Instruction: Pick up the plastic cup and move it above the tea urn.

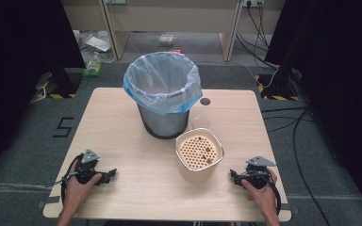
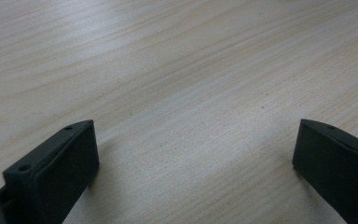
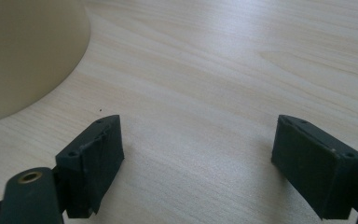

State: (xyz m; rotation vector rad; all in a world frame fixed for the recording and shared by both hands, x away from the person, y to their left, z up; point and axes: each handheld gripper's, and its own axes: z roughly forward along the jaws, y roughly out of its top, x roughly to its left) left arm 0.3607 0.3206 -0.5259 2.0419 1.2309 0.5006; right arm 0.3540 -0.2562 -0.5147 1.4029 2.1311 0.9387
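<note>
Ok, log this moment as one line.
left gripper: open, empty, near table edge | right gripper: open, empty, beside beige container | lined bin: upright behind container

A single mark is seen in the high view: a black figure "5" (image 1: 64, 127) is set on the grey floor (image 1: 23, 141) left of the table (image 1: 122, 108). Nothing else can be read.

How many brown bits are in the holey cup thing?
3, on the cup's holey insert: one upper left, one right, one lower right. More may be hidden underneath.
</note>
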